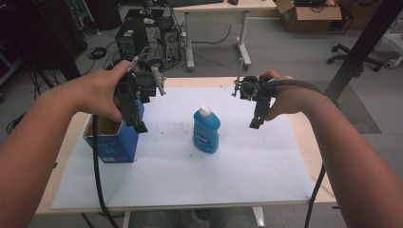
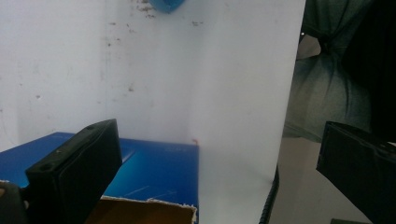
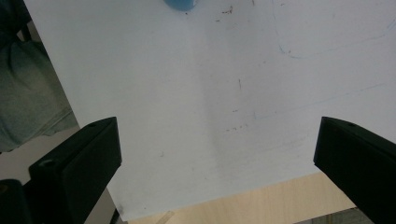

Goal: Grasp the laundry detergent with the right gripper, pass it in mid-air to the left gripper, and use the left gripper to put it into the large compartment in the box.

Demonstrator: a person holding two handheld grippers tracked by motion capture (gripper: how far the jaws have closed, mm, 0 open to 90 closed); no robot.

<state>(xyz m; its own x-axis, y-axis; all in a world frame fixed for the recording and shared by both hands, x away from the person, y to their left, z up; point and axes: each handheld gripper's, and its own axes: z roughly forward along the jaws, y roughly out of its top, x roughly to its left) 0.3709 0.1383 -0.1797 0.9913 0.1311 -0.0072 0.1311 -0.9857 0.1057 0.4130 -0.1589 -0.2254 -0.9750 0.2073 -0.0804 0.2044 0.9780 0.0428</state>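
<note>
One blue bottle (image 1: 206,130), one blue box (image 1: 112,143), one white sheet (image 1: 237,166).

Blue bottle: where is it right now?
High view: the blue bottle stands mid-table on the white sheet, right of the open blue box, between the grippers.

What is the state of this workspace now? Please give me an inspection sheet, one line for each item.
Surface: a wooden table under a white sheet with small dark specks and faint pen lines.
Job's things: a blue bottle with a white cap lies mid-sheet; an open blue box stands at the sheet's left edge.
Clutter: nothing seen besides the specks.
Grippers: left gripper above the box, jaws wide apart, empty; right gripper above the sheet to the right of the bottle, jaws wide apart, empty.
Cables: a black cable trails from each gripper toward the person.
Surroundings: computer towers, a desk, cardboard boxes, floor wires, a chair base.
</note>
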